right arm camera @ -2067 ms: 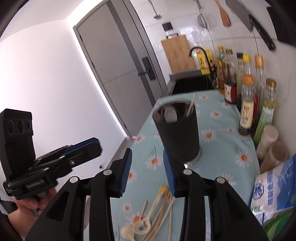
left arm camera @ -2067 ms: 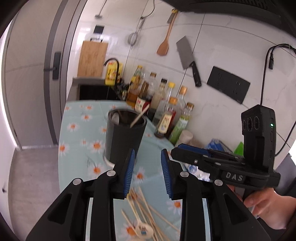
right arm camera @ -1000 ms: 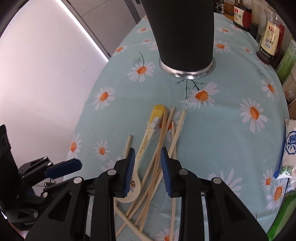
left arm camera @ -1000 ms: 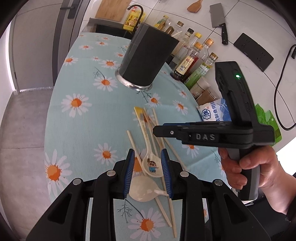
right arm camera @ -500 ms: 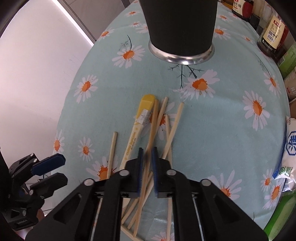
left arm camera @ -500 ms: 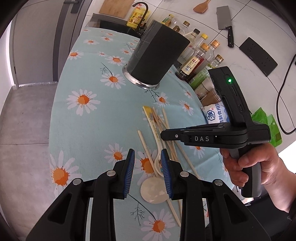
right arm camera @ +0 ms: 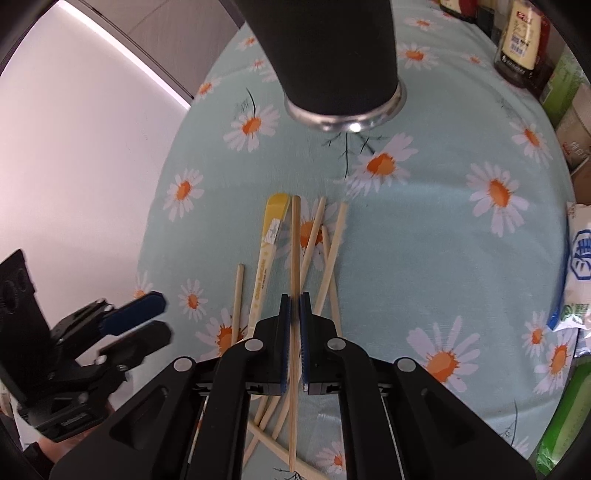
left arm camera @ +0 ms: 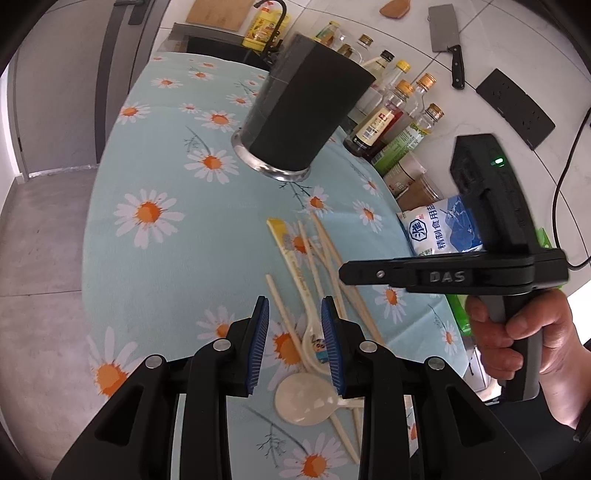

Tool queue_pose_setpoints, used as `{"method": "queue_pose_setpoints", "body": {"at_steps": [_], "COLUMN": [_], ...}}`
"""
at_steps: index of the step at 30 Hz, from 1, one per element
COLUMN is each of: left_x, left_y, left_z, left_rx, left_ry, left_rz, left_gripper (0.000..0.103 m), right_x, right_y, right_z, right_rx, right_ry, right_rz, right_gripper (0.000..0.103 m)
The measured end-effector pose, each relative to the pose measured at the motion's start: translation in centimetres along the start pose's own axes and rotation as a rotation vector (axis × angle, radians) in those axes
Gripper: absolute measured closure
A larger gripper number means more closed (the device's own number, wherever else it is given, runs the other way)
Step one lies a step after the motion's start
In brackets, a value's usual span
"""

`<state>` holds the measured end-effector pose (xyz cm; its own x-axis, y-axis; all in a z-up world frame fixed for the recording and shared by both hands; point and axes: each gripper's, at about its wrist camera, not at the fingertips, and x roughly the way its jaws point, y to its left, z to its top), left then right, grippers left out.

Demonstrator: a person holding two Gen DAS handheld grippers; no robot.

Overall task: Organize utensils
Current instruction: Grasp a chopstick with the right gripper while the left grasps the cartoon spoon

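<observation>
My right gripper [right arm camera: 294,306] is shut on one wooden chopstick [right arm camera: 295,240], which runs straight out between its blue pads toward the black utensil holder [right arm camera: 332,48]. Several more chopsticks [right arm camera: 327,258] and a yellow-handled spoon [right arm camera: 271,236] lie on the daisy tablecloth below. In the left wrist view my left gripper [left arm camera: 293,306] hangs open above the yellow-handled spoon [left arm camera: 314,343], with a white spoon [left arm camera: 303,400] just nearer. The holder [left arm camera: 303,122] stands beyond the chopsticks [left arm camera: 332,258]. The right gripper [left arm camera: 345,273] shows side-on, held by a hand.
Sauce bottles [left arm camera: 388,118] line the wall behind the holder. A blue-and-white salt bag [left arm camera: 439,229] lies to the right of the utensils. The rounded table edge [left arm camera: 92,258] drops to the grey floor on the left. A cleaver [left arm camera: 443,22] hangs on the tiles.
My right gripper's jaws have gone from apart over the chopstick pile to shut on one chopstick. My left gripper has shifted slightly and now sits over the yellow-handled spoon, still open.
</observation>
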<state>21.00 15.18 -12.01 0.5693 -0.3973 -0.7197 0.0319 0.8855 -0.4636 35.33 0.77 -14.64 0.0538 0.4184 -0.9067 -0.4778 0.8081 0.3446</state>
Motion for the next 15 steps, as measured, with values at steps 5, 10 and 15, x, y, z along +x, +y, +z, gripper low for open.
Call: {"method": "queue_pose_setpoints", "body": {"at_steps": [5, 10, 15], "left_x": [1.7, 4.1, 6.1], "left_y": [-1.4, -2.1, -1.8], "left_z": [0.9, 1.5, 2.2], "left_rx": [0.021, 0.028, -0.035], "left_ry": [0.045, 0.102, 0.170], "left_rz": [-0.011, 0.018, 0.079], "left_gripper": [0.075, 0.075, 0.075], "right_x": [-2.8, -5.2, -7.2], "right_y": [-0.9, -2.2, -3.5], "right_z": [0.0, -0.8, -1.2], "right_rx": [0.006, 0.023, 0.023], "right_ry": [-0.065, -0.093, -0.123], "right_rz": [0.039, 0.089, 0.159], "right_gripper": [0.097, 0.097, 0.097]}}
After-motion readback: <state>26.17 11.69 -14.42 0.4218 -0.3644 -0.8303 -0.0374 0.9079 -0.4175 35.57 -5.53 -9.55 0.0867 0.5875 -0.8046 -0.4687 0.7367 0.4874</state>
